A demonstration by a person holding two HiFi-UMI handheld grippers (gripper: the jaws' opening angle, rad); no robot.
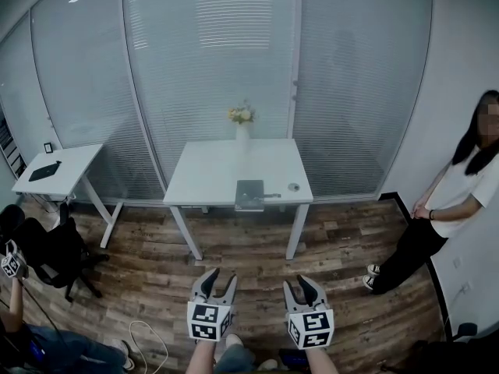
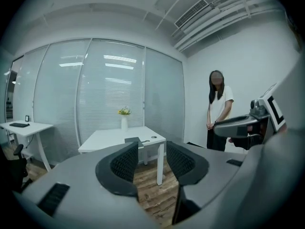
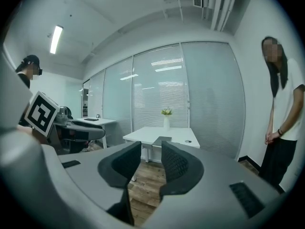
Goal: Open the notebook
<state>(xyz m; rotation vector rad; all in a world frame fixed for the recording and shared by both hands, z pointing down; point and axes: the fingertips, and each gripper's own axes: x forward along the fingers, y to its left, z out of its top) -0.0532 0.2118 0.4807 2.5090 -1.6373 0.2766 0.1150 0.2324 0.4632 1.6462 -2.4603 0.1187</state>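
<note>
Room: office with glass walls and closed blinds, a wooden floor and one white table in the middle, well ahead of me.
Table: at its far edge stands a vase with flowers, and near the front right there is a small round thing.
Notebook: the notebook lies flat and closed at the front edge of the table, near the middle. Something small and dark sticks out at its right side, but I cannot tell what it is.
Left gripper: I hold the left gripper low over the floor. Its jaws stand wide apart, with nothing between them.
Right gripper: the right gripper is beside it. Its jaws are also apart, with a narrower gap, and nothing is between them.
Notebook and grippers: they are well apart. In both gripper views the notebook shows small, just above the jaw tips, so both grippers point roughly toward it.
Step now: I think it is the approach, because nothing is touched yet.
How to do it well: I would walk up to the front edge and come down low and level. One gripper should press on the notebook so it cannot slide, and the other should take only the cover at its free edge and lift it over.
Care: the notebook lies close to the edge, so a push could send it off the table.
Person: someone stands by the right wall, away from my way.
</note>
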